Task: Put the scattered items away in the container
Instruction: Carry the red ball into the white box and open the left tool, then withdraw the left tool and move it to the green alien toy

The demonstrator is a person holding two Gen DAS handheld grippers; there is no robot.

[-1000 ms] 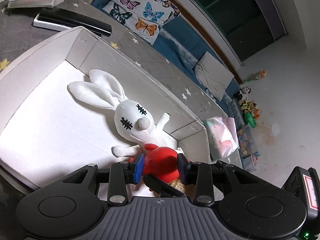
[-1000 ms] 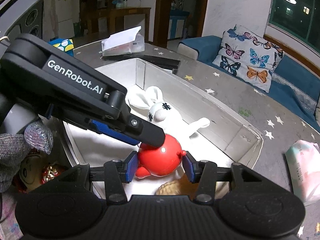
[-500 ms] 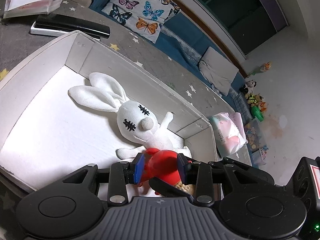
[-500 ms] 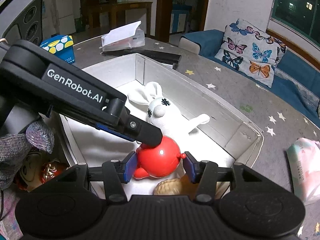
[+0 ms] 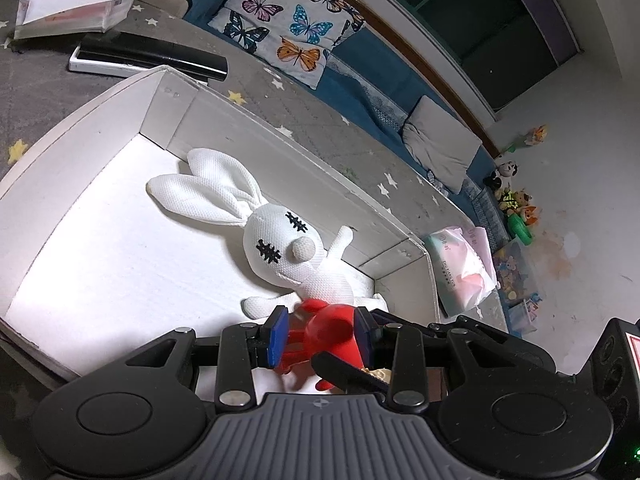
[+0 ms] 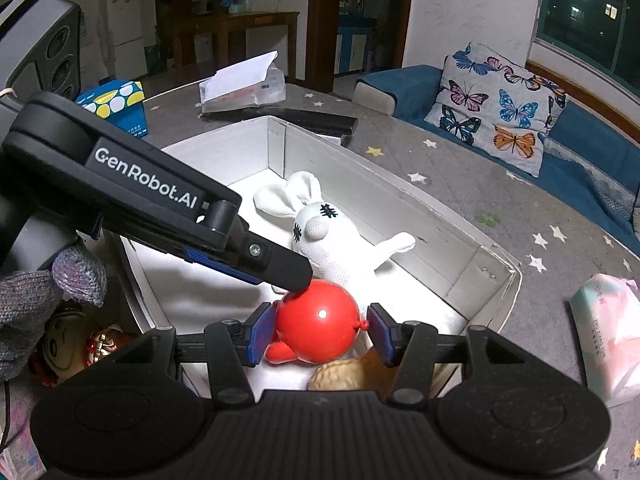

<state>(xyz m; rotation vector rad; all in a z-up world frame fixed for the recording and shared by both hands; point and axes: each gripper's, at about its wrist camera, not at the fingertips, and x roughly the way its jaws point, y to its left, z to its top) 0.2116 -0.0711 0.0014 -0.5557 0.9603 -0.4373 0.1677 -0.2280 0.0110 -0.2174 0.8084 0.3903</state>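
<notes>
The right claw [image 6: 318,338] stands narrowly parted around the red round toy [image 6: 318,328], which rests on the white floor of the container [image 6: 452,240]; a slim gap shows between the toy's small knob and the right pad, while the left pad [image 6: 260,336] sits against or just beside the toy's other side, so no firm grip shows. The left claw [image 5: 318,334] reaches in from the left; in its own view its blue pads close on the same red toy, and in the right wrist view its black fingertip [image 6: 294,276] lies on the toy's top. Just below the right claw, nearer the camera, a tan peanut-shaped toy [image 6: 340,376] lies inside the container. Just beyond the red toy lies the white plush rabbit [image 6: 324,240], on its back, ears toward the far corner. Right of the right claw, outside the container, a tissue pack [image 6: 612,332] lies on the star-patterned grey desk [image 6: 440,152]. Far beyond sits a butterfly cushion [image 6: 500,108].
</notes>
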